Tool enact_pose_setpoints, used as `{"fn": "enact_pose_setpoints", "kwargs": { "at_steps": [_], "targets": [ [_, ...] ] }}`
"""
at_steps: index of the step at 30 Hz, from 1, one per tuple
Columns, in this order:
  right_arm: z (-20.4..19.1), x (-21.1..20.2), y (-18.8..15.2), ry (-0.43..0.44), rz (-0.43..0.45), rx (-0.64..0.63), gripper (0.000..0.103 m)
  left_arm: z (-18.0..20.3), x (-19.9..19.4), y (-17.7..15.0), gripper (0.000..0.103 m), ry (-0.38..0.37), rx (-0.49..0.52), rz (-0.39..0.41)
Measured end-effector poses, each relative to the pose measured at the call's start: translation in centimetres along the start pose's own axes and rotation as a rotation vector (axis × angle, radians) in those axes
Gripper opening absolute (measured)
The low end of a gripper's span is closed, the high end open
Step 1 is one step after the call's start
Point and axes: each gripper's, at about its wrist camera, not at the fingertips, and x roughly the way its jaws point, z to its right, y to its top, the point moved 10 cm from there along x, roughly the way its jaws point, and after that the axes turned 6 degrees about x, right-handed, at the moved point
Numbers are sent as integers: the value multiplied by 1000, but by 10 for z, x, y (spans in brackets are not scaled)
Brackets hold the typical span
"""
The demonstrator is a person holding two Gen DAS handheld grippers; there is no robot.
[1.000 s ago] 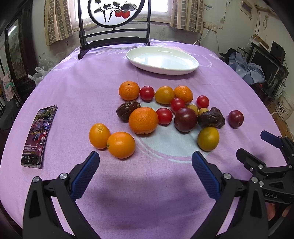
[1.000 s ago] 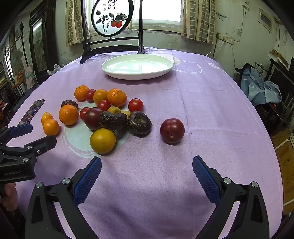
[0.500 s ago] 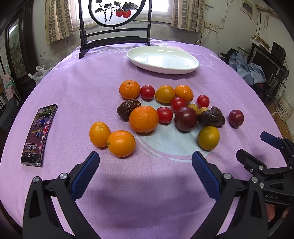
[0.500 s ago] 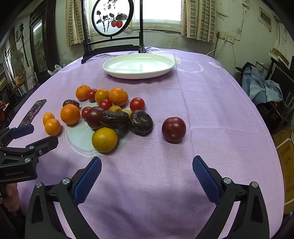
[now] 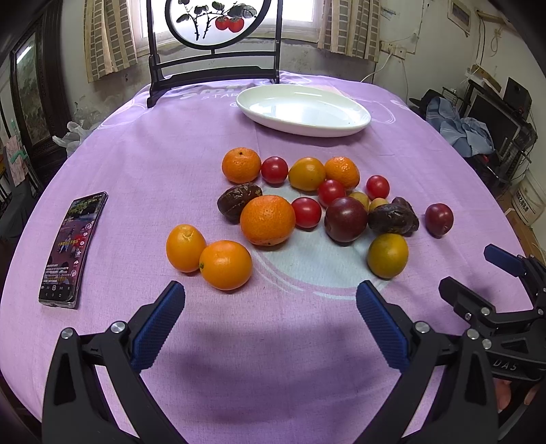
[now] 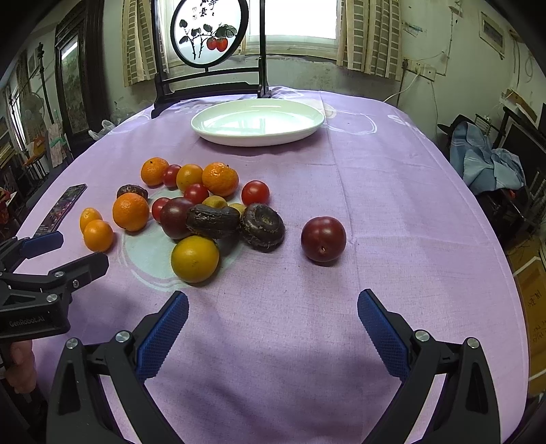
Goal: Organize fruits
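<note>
Several fruits lie on the purple tablecloth: oranges (image 5: 268, 220), red tomatoes (image 5: 306, 212), dark plums (image 5: 345, 219) and wrinkled dark fruits (image 6: 262, 226). One plum (image 6: 323, 238) lies apart to the right. A yellow-orange fruit (image 6: 195, 258) is nearest the front. An empty white oval plate (image 5: 303, 110) stands behind the fruits; it also shows in the right wrist view (image 6: 257, 121). My left gripper (image 5: 269, 314) is open and empty, just in front of two small oranges (image 5: 225, 264). My right gripper (image 6: 273, 321) is open and empty, in front of the lone plum.
A phone (image 5: 73, 244) lies on the cloth at the left. A dark wooden stand with a round painted panel (image 5: 213, 32) rises behind the plate. Clothes and furniture (image 6: 484, 160) stand beyond the table's right edge.
Both grippers have edged slightly forward toward the fruits. The fruits have not moved and both grippers stay open.
</note>
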Motion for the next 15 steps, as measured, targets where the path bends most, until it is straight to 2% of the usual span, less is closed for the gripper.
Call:
{"fn": "enact_pose_setpoints", "kwargs": {
  "at_steps": [15],
  "targets": [
    [-1, 0, -1, 2, -1, 0, 99, 0, 0, 0, 98, 0, -1, 0]
  ]
}}
